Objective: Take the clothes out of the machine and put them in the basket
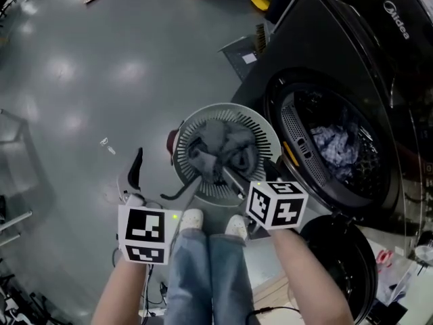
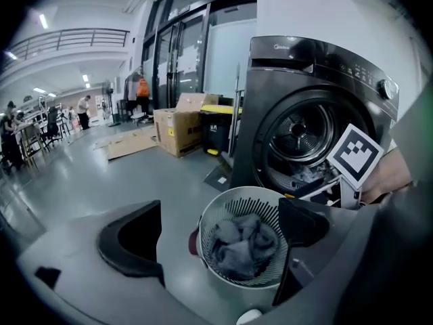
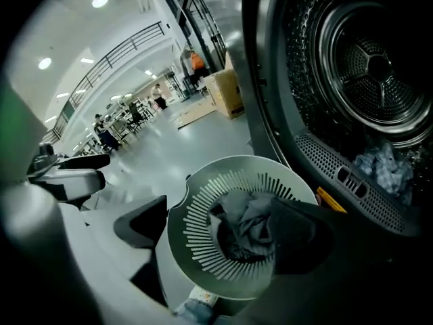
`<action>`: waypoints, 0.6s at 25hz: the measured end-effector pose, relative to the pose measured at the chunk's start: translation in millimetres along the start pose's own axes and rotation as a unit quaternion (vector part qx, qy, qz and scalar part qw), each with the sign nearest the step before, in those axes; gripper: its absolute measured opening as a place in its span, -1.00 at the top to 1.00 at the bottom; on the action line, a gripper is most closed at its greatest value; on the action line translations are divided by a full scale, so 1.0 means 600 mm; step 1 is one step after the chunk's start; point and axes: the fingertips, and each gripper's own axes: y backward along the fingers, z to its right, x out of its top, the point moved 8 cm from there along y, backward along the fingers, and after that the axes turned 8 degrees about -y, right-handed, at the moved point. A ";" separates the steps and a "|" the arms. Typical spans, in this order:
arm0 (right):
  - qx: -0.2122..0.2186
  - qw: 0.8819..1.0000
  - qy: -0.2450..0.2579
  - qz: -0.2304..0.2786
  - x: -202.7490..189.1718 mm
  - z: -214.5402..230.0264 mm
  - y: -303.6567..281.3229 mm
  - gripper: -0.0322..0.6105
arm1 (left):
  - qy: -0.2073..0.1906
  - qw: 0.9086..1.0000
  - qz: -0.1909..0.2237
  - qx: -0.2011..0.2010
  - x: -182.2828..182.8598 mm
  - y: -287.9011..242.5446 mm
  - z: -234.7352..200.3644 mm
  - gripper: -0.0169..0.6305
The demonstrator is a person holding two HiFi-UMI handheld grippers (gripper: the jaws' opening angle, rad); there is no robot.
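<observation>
A round white slotted basket [image 1: 265, 128] stands on the floor in front of the dark washing machine [image 1: 352, 39], with grey clothes [image 1: 220, 149] heaped inside. More clothes [image 1: 337, 144], blue and white, lie in the machine's open drum. My right gripper [image 1: 218, 171] hangs over the basket's near side, open, with nothing between its fingers; from its own view [image 3: 223, 232] the grey clothes [image 3: 243, 225] lie just below. My left gripper [image 1: 155, 181] is to the left of the basket, open and empty; in its own view [image 2: 216, 235] it looks at the basket [image 2: 237, 198].
The machine's round door [image 1: 338, 256] stands open at the lower right. My legs in jeans and white shoes [image 1: 193, 219] are just behind the basket. A dark red object [image 1: 172, 141] sits at the basket's left. Cardboard boxes [image 2: 179, 131] and people stand far off.
</observation>
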 end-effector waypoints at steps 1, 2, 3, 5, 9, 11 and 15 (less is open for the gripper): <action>-0.002 1.000 -0.003 -0.001 0.000 0.005 -0.001 -0.53 | -0.001 1.000 0.000 -0.001 -0.001 -0.001 0.001 -0.73; -0.005 1.000 -0.005 -0.002 -0.001 0.010 -0.002 -0.53 | -0.001 1.000 0.000 -0.002 -0.003 -0.003 0.002 -0.73; -0.007 1.000 -0.006 -0.002 -0.002 0.015 -0.002 -0.53 | -0.002 1.000 -0.001 -0.003 -0.004 -0.007 0.003 -0.73; -0.012 1.000 -0.006 -0.001 -0.004 0.027 -0.004 -0.53 | -0.003 1.000 -0.001 -0.006 -0.009 -0.016 0.007 -0.73; -0.031 1.000 0.007 0.000 -0.013 0.056 -0.010 -0.53 | -0.006 1.000 -0.006 -0.014 -0.023 -0.040 0.020 -0.73; -0.048 0.999 0.020 0.008 -0.013 0.075 -0.010 -0.53 | -0.008 1.000 -0.009 -0.018 -0.026 -0.056 0.030 -0.73; -0.113 0.992 0.047 0.036 -0.002 0.129 0.003 -0.52 | -0.017 0.999 -0.021 -0.033 -0.027 -0.091 0.060 -0.73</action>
